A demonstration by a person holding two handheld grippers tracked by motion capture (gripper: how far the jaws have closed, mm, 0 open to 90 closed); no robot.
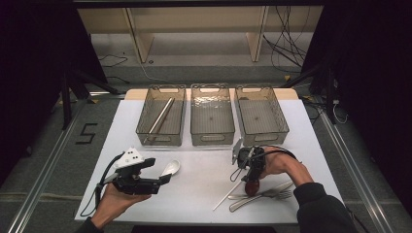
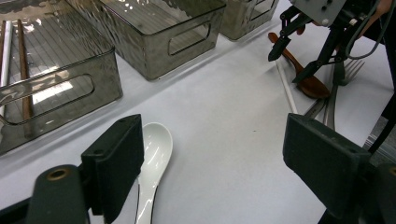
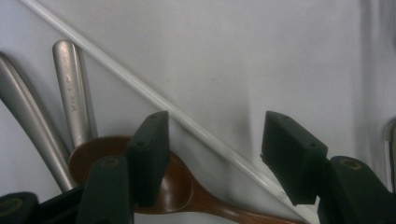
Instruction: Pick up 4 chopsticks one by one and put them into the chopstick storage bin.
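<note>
Showing, in the high view, three bins (image 1: 212, 131) on the white surface (image 1: 204, 194); left hand-held gripper (image 1: 163, 179) spread beside white spoon (image 1: 171, 168).

Left gripper view: spoon touching one jaw.

Right gripper view: right hand-held gripper (image 3: 212, 156) spread over wooden spoon (image 3: 187, 191) and white chopstick (image 3: 154, 95); metal handles (image 3: 70, 105) alongside.

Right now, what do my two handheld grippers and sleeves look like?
Both are black two-jaw tools with blocky rectangular pads. The left gripper carries a light grey three-cornered plate on top and trails a black cable. The right gripper is wrapped in looping black cables. A dark sleeve covers the right forearm.
</note>
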